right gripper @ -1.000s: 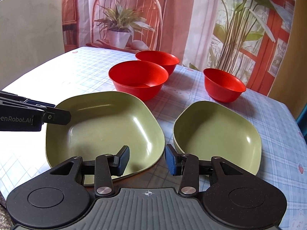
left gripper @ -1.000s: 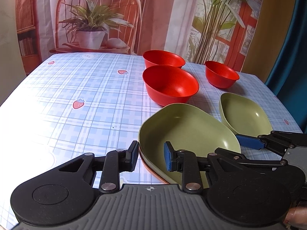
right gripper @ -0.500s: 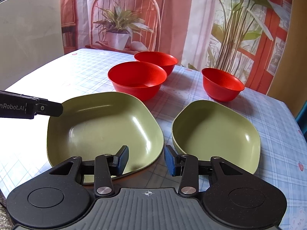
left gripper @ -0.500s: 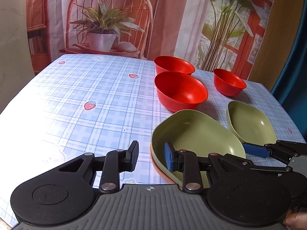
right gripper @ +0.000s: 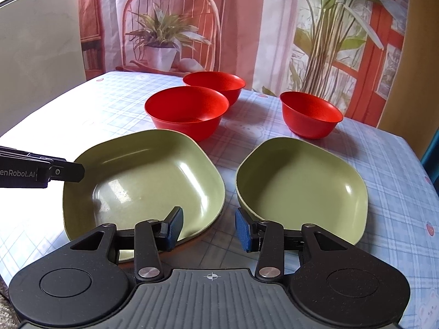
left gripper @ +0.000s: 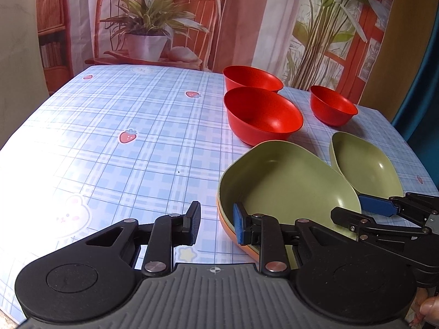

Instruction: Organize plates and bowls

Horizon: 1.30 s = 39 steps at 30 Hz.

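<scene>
1. While both grippers hover, left gripper and right gripper show fingers apart, gripping nothing.
2. Green plates sit nearest, red bowls behind.
3. Likely light, rigid, slick: pinch a rim.

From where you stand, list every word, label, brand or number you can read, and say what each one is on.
"enRobot.AI" in white letters on the side of the left hand-held gripper, seen from the right wrist view; the start of the word is cut off by the picture's edge.
The tablecloth carries only drawings: strawberries, a bunny, a star. No words.
The red bowls and green plates show no markings.
Book spines in the backdrop: too blurred to read.
</scene>
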{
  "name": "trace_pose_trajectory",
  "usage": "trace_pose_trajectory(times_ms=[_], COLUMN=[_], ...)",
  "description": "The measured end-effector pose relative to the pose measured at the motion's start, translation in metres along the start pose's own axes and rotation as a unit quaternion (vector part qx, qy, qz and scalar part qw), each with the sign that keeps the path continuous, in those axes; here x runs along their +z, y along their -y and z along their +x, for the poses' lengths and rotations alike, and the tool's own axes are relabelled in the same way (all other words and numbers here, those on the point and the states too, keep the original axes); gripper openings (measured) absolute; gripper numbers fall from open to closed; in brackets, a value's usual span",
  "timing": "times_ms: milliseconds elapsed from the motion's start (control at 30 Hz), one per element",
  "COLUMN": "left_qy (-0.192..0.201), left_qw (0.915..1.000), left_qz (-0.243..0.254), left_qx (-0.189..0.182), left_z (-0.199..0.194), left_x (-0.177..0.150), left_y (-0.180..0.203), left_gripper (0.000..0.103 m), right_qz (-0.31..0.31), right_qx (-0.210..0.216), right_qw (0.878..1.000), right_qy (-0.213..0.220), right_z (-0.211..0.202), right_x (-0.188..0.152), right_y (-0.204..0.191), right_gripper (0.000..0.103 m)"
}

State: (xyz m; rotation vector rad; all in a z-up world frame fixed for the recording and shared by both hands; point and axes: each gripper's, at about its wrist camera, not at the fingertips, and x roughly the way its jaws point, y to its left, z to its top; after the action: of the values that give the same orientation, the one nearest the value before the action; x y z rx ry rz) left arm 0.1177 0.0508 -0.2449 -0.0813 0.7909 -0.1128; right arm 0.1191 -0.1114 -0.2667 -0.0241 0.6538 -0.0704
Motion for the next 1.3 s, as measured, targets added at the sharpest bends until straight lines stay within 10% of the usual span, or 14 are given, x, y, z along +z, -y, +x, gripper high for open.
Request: trace_pose_trajectory(times_ms=[633,1300], left_qy=[0.026,-0.041], left_qw=[0.9969,0.9903], left_qz=[0.044,0.092], left_qx=[-0.059,-0.096], left_z=[0.003,0.1], left_x=[0.03,0.054], left_y=[0.05,0.13], left_gripper=[0.028,0.028], right_qz=[0.089,0.156], right_qx=[-0.028,-0.073], right_qw=[0.992,0.984], right_qy=[0.082,0.045], right_z=[-0.028,0.007], right_x=[0.004,-0.021], right_y=[0.06,0.155], right_gripper=[0.038,0.038])
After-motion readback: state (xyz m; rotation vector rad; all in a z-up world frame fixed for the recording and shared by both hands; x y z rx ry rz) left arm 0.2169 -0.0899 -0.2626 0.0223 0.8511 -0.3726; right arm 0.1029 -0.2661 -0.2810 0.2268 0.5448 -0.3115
